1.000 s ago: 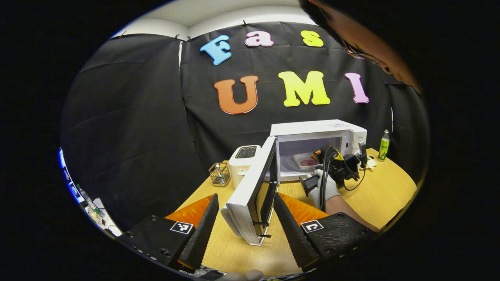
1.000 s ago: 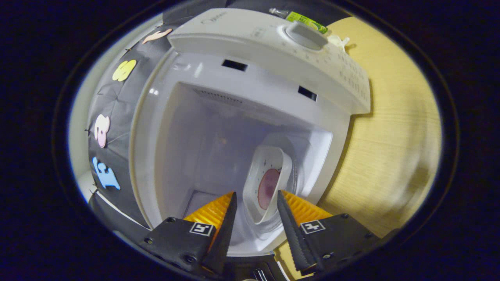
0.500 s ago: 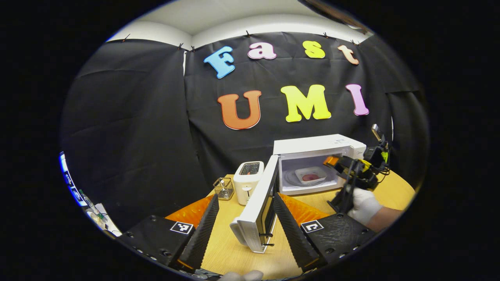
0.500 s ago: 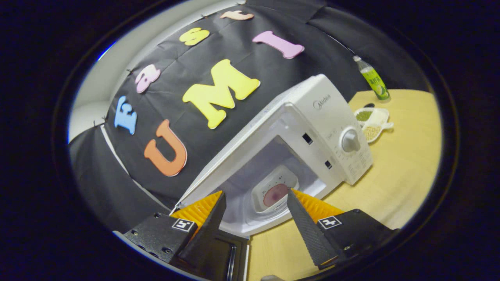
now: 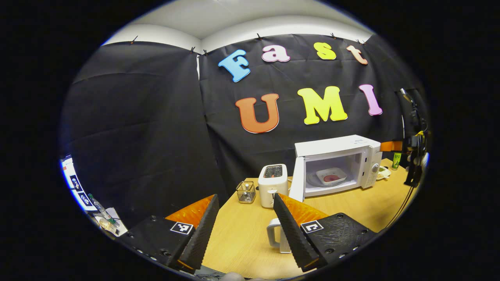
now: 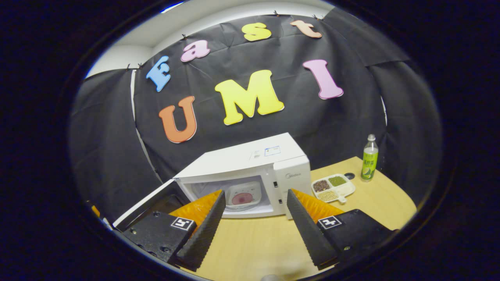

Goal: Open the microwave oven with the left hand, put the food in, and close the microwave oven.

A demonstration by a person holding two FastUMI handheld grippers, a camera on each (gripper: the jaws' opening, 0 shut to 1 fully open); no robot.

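Food dish (image 6: 244,196) inside open microwave (image 6: 250,171)

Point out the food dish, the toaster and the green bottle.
food dish (image 5: 331,176), left gripper view, on its pink centre.
toaster (image 5: 272,183), left gripper view, on its front face.
green bottle (image 6: 368,162), right gripper view, on its label.

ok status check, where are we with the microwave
Both grippers open, holding nothing: left, right. Food dish sits inside microwave. Door open, its handle beside the left gripper's fingers. Nothing blocking the door.
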